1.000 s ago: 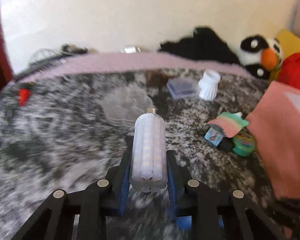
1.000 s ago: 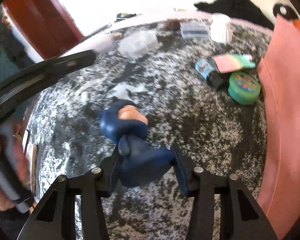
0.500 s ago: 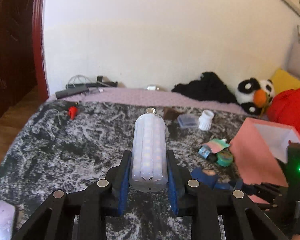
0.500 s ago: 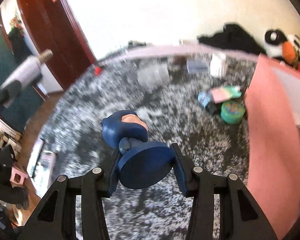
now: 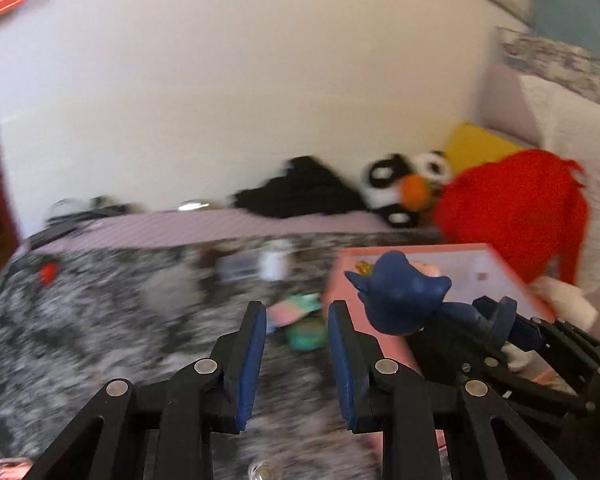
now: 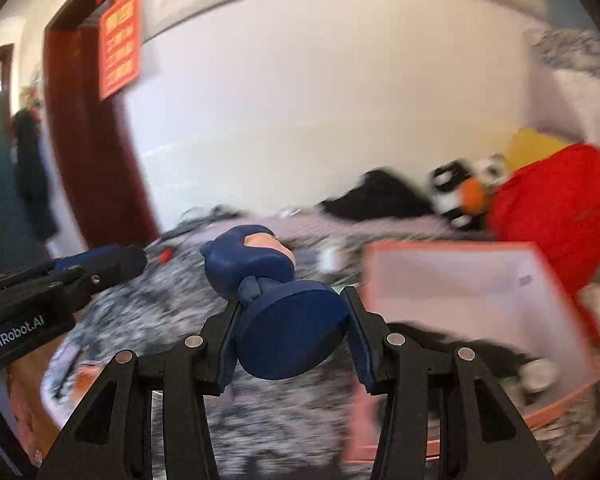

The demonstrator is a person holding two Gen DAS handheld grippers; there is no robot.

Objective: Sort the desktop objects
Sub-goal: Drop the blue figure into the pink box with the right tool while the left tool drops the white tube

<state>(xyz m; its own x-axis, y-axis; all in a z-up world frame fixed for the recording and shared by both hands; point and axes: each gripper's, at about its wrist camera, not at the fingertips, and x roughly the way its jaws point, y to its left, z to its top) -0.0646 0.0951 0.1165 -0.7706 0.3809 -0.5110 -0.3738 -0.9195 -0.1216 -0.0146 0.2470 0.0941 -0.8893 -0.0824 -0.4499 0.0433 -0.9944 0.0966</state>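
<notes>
The bulb you held half a second ago is gone; your left hand-held gripper point(image 5: 296, 344) now stands empty, jaws apart. Your right hand-held gripper point(image 6: 290, 330) clamps the blue figurine point(image 6: 276, 300) by its base, just left of the pink box point(image 6: 452, 280). Next, I judge, carry it over the box and release.

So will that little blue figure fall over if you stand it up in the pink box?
The blue figure looks hard and stiff, keeping its shape in the right tongs. Its big head could make it tippy, though the wide round base should help. In the pink box it would probably stand.
</notes>
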